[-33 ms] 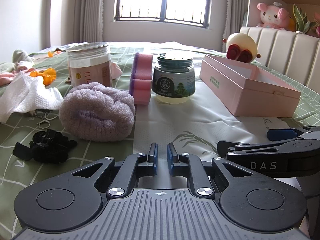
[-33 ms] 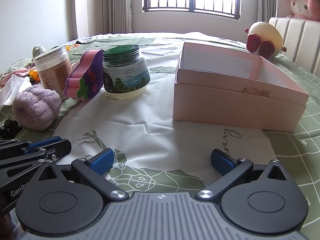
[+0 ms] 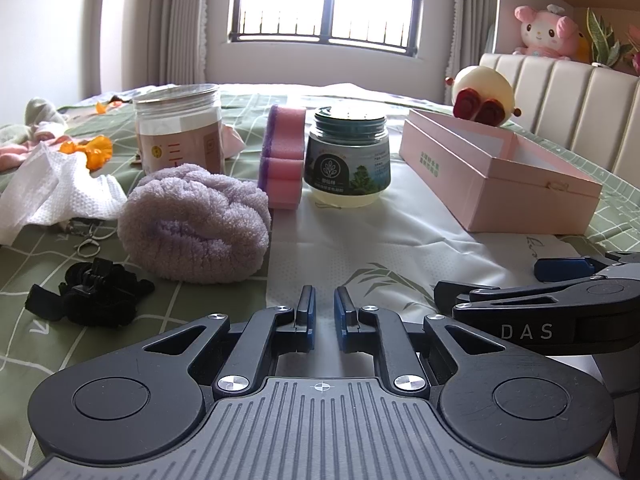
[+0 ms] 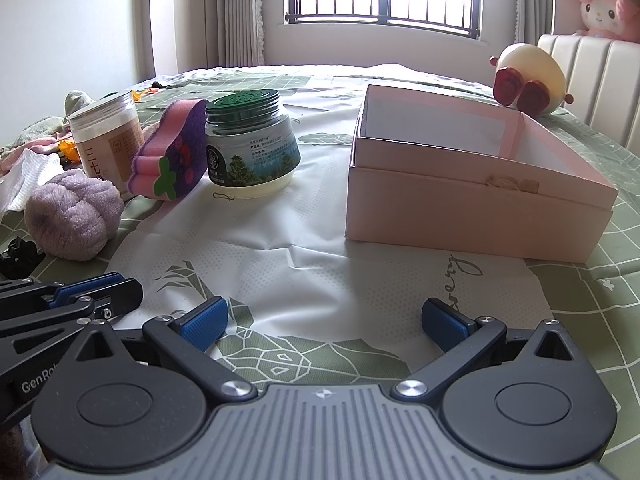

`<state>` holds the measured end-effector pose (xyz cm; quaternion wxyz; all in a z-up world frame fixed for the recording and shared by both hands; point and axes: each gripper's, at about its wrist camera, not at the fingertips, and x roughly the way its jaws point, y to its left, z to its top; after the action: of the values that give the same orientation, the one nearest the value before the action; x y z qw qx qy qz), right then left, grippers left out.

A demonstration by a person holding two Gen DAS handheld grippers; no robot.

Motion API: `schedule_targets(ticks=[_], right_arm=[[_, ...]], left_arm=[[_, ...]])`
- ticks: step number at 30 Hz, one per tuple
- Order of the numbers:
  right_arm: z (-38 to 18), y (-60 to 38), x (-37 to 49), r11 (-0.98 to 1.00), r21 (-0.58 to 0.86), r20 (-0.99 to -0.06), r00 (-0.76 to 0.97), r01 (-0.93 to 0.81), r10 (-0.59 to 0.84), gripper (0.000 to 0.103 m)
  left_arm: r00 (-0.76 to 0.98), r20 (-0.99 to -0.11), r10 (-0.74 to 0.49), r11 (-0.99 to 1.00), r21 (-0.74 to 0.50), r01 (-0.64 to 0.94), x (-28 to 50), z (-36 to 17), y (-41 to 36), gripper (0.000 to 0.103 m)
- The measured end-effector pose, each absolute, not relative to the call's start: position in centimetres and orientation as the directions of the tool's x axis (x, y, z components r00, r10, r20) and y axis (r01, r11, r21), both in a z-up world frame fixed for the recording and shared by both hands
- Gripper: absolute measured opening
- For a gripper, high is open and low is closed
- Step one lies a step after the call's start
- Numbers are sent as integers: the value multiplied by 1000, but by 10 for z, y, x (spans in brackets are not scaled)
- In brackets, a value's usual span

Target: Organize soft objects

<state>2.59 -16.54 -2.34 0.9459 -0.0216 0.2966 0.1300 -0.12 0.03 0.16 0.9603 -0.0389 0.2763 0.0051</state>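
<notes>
The left claw (image 3: pixel 324 312) is sitting nearly closed, its two blue pads standing close together with only a thin slit between them and nothing caught there. It is hovering low over the white sheet (image 3: pixel 360 248) spread on the bed (image 3: pixel 36 344), touching no object. The right claw (image 4: pixel 324 320) is standing wide apart, its pads spread to either side with only the sheet showing between them; it is holding nothing.

The soft things are lying ahead and to the left. A rolled purple towel (image 3: pixel 196 224) is resting on the bed at the sheet's left edge, just in front of a clear jar (image 3: pixel 180 128). A pink and purple sponge (image 3: pixel 282 156) is standing on edge, leaning against a green-lidded jar (image 3: pixel 346 160). A white cloth (image 3: pixel 52 188) is lying crumpled further left, with black fabric (image 3: pixel 92 296) bunched nearer the camera. The open pink box (image 4: pixel 476 196) is sitting on the right, apart from the jars, and its visible interior is looking bare.

A round cream toy (image 4: pixel 528 76) is lying beyond the box, partly cut off by the box rim in the left view. The box floor nearest the camera is hidden behind its front wall. Small orange bits (image 3: pixel 96 152) and pale fabric at the far left are too small to make out. Each claw's own body is filling the lower part of its view, covering the bed beneath.
</notes>
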Motion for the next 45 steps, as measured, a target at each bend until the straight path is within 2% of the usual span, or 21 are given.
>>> schedule_targets(ticks=[45], right_arm=[[-24, -164, 26, 965, 36, -567, 790, -259, 233, 103]], left_arm=[[832, -554, -22, 994, -100, -40, 4, 2, 5, 15]])
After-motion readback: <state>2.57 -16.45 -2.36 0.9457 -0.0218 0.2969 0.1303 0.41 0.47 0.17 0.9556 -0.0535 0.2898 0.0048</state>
